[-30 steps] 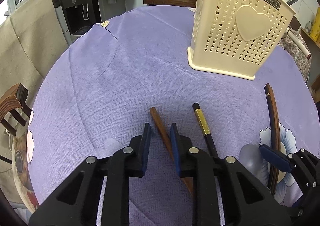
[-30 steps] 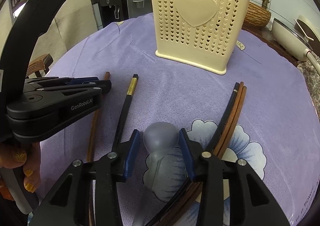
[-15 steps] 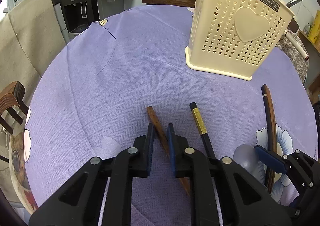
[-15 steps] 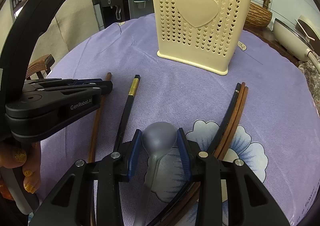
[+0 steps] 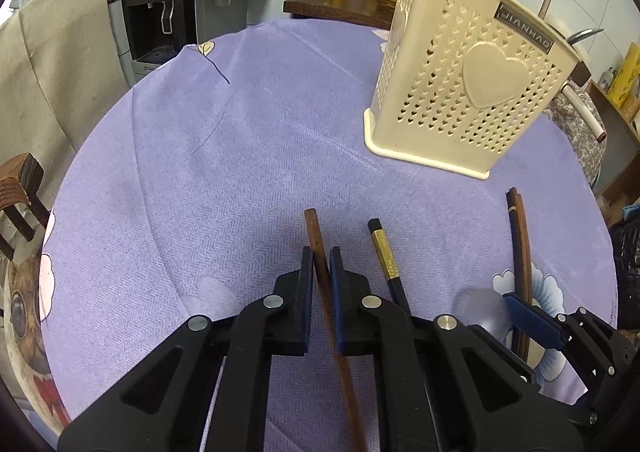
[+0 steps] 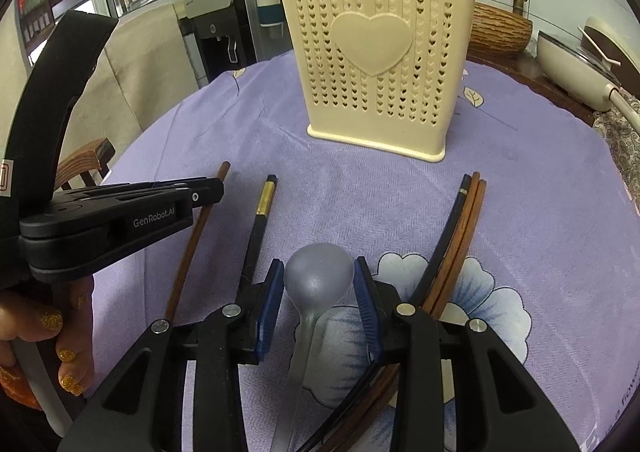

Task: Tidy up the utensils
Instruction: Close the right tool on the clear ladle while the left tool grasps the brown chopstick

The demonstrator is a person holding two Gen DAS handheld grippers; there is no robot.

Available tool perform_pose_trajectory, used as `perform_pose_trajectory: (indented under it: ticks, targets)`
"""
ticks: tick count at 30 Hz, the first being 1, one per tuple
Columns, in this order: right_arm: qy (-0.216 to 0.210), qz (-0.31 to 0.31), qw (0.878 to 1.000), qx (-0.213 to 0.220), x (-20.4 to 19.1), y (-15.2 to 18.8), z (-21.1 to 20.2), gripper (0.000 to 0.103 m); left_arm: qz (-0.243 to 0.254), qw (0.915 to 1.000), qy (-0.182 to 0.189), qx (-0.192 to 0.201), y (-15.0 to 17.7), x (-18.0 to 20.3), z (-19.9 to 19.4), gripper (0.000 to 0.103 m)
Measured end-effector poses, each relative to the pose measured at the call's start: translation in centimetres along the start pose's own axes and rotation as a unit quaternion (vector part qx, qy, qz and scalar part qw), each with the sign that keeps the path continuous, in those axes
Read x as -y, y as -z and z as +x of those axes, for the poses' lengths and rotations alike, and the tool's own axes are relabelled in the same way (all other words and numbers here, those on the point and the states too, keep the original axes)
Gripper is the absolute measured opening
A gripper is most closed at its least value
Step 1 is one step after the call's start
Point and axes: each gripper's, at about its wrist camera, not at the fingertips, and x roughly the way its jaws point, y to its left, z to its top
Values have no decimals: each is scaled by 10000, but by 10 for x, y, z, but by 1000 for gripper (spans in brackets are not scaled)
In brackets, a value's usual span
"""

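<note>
My left gripper [image 5: 320,256] is shut on a brown wooden chopstick [image 5: 314,230] that lies on the purple tablecloth; it also shows in the right wrist view [image 6: 188,252]. My right gripper [image 6: 318,272] has its jaws closed in around the bowl of a translucent grey spoon [image 6: 318,278], touching or nearly touching it. A black chopstick with a gold band [image 5: 384,256] lies between the two. A cream perforated utensil holder [image 6: 378,64] stands beyond, with a dark spoon and a stick in it.
A bundle of brown and black chopsticks [image 6: 460,228] lies right of the spoon. The round table drops off on every side; a wooden chair [image 5: 18,192] stands at the left. A water dispenser [image 5: 160,0] and a counter with jars stand behind.
My left gripper's jaws have closed from an open gap onto the brown chopstick. My right gripper's jaws have narrowed slightly around the spoon bowl. Both views have shifted a little.
</note>
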Motion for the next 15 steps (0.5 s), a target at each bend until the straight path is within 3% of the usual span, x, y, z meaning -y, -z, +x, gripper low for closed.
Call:
perform_pose_trajectory:
  ticks: [9,15]
  targets:
    - [-358,234,9984,360,7,-9,-29,35,-65,9995,188,235,-8,0,-26,8]
    - [-369,313,9971,583,11,-12,-49,35,-38,9987,301,414,-11,0,-45,8]
